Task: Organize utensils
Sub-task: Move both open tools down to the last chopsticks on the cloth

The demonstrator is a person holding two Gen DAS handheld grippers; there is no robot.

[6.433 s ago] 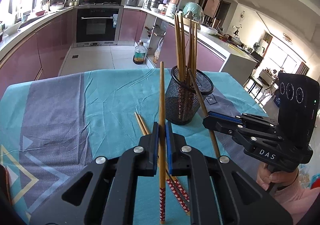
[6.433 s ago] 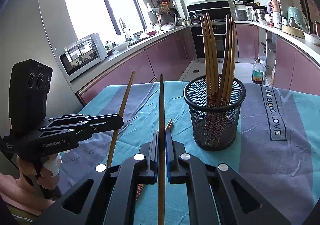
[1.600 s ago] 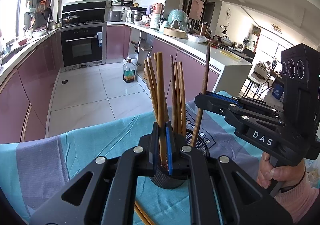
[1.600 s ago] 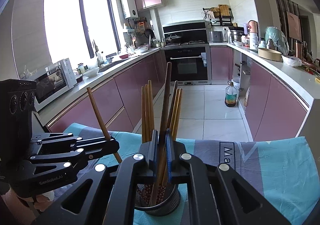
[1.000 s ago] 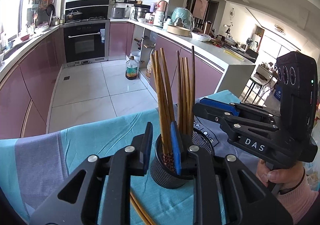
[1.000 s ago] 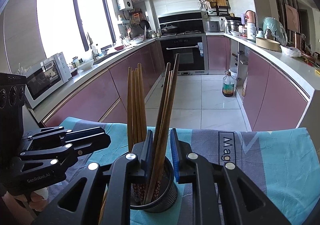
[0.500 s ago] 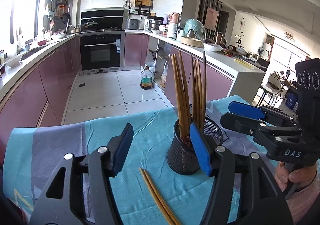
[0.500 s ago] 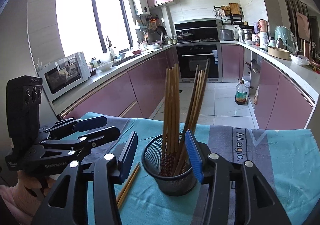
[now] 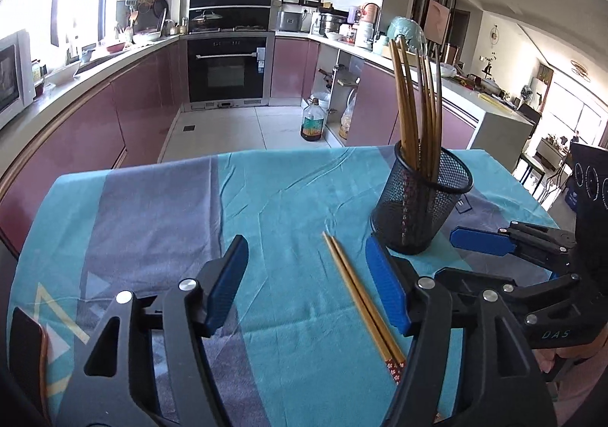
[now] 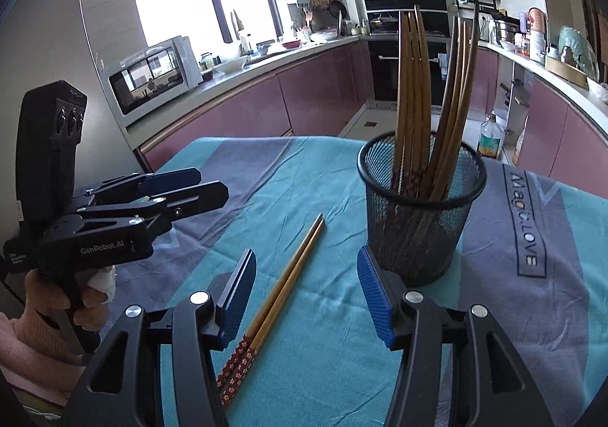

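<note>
Left wrist view: teal tablecloth fills the lower frame, its far edge at mid-height, bare cloth at left. Mesh cup of chopsticks stands right of centre. Left gripper and right gripper, jaws opening, hold nothing. Loose chopstick pair lies between them, untouched.

Home kitchen: oven, microwave

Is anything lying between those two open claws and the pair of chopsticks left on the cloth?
Nothing visible. The chopsticks lie bare on the tablecloth ahead of both the right gripper and left gripper, whose fingers are opening and empty. The mesh holder stands off to the side.
</note>
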